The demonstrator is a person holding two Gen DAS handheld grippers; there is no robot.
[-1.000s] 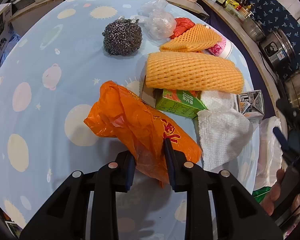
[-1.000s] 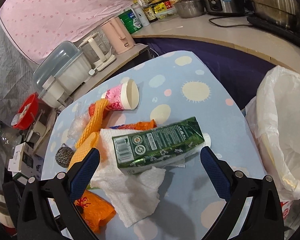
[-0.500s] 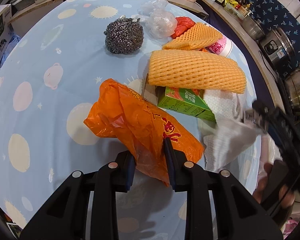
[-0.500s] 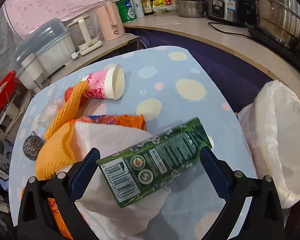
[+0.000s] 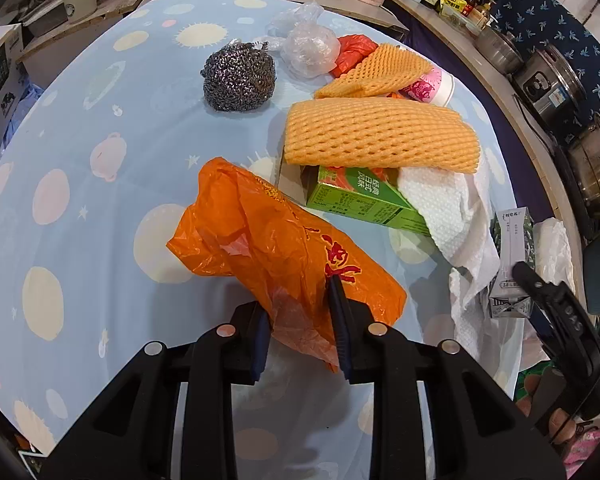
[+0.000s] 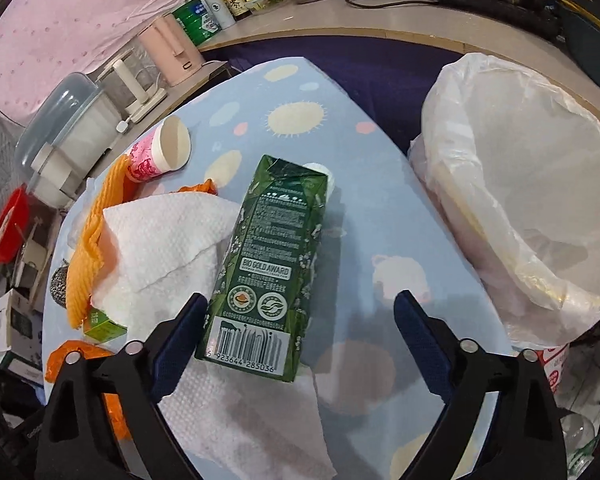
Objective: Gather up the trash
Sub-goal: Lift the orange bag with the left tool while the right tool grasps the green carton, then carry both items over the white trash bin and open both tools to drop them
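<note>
White plastic lined the bin (image 6: pixel 540 208) beside the tabletop (image 5: pixel 100 160), and we saw nothing in it. A pink cup (image 6: pixel 160 156) lay on its side, its mouth showing nothing inside. The cloth was pale blue with suns and planets; a counter with pots, bottles and a pink kettle (image 6: pixel 172 52) curved behind. Our left gripper (image 5: pixel 300 324) had its jaws clenched on the orange bag (image 5: pixel 268 240). Our right gripper (image 6: pixel 300 328) had just been narrowing its jaws, released yet, around the dark green carton (image 6: pixel 268 264), which lay partly on a paper towel (image 6: pixel 160 248); the left pad sat just beside it, the right well apart. Foam nets (image 5: pixel 380 136), a light green box (image 5: pixel 360 200), a steel scourer (image 5: pixel 240 76) and a clear bag (image 5: pixel 308 48) lay nearby.
</note>
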